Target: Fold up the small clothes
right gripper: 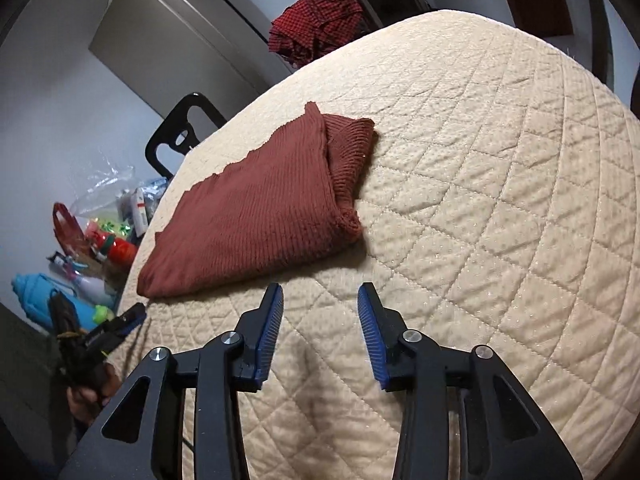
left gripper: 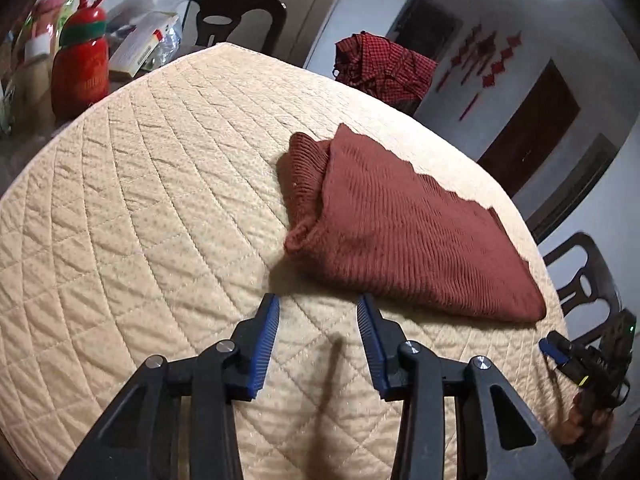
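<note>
Two grippers, both apart and empty: left gripper (left gripper: 318, 300) and right gripper (right gripper: 320, 290), each just short of the knit's near edge. Brown knit (left gripper: 400, 232) already folded, flat on the quilt (left gripper: 140, 200), toward the left side as seen from the right wrist. Loose ribbed sleeve (right gripper: 348, 152) protruding at one end. Probable step: a further fold. Keep jaws apart while approaching. Pinch the near corners through all layers, not the top layer alone. Lift low, carry both corners across evenly, lay edge on edge. Tuck the sleeve inside first. Red checked cloth (right gripper: 316, 28) at the far edge: not yet folded.
</note>
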Demonstrator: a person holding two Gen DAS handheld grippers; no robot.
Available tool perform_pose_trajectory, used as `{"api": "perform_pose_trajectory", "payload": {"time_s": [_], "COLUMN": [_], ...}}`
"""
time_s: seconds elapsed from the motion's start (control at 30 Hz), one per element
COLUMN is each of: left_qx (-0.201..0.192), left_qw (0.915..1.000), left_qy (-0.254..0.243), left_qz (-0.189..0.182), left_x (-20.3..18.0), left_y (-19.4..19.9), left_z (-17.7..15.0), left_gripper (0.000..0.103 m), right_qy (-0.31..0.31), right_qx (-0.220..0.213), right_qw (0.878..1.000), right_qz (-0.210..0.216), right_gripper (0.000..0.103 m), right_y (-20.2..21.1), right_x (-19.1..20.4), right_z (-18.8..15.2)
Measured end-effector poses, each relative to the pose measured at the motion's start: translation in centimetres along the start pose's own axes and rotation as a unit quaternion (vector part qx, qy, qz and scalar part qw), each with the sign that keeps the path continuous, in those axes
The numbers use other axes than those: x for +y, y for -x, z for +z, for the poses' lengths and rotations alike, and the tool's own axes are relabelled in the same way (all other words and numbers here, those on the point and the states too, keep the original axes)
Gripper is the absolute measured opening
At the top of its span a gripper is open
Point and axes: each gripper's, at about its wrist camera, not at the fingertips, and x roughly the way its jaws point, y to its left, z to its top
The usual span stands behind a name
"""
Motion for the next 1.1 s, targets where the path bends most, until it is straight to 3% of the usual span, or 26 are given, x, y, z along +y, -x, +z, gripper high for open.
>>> {"api": "perform_pose_trajectory", "payload": {"time_s": [0.07,0.43,0.5,0.53,0.57,0.63,0.67,0.8,1.1], "left_qx": [-0.004,-0.017,-0.019,-0.017,-0.016,-0.015,-0.014,-0.018,-0.017], "left_qw": [0.9999,0.9981,0.9981,0.9982,0.9981,0.9979,0.9978,0.9984,0.9989], "left_qy": [0.009,0.051,0.050,0.051,0.054,0.058,0.060,0.047,0.026], "left_qz": [-0.006,-0.031,-0.031,-0.027,-0.023,-0.024,-0.025,-0.023,-0.036], "left_x": [0.1,0.2,0.2,0.3,0.4,0.6,0.7,0.3,-0.3], "left_y": [-0.5,-1.5,-1.6,-1.8,-1.9,-2.1,-2.1,-1.5,2.1], "left_z": [0.6,1.8,1.9,1.9,1.9,2.0,2.0,2.0,-0.4], "left_gripper": [0.048,0.049,0.043,0.033,0.029,0.019,0.018,0.013,0.013], "right_qy": [-0.014,-0.104,-0.111,-0.112,-0.110,-0.101,-0.101,-0.102,-0.086], "right_qx": [-0.001,-0.019,-0.025,-0.026,-0.027,-0.026,-0.024,-0.030,-0.028], "right_qw": [1.000,0.993,0.992,0.992,0.993,0.994,0.994,0.994,0.996], "right_qz": [0.005,0.044,0.045,0.043,0.039,0.025,0.018,0.020,0.015], "right_gripper": [0.048,0.048,0.048,0.048,0.046,0.030,0.017,0.011,0.010], "right_y": [-0.4,-1.5,-1.6,-1.6,-1.6,-1.7,-1.8,-1.2,2.9], "right_x": [0.0,-1.4,-1.5,-1.5,-1.4,-1.3,-1.4,-1.6,-1.1], "right_z": [0.5,2.1,2.2,2.3,2.3,2.4,2.5,2.4,0.3]}}
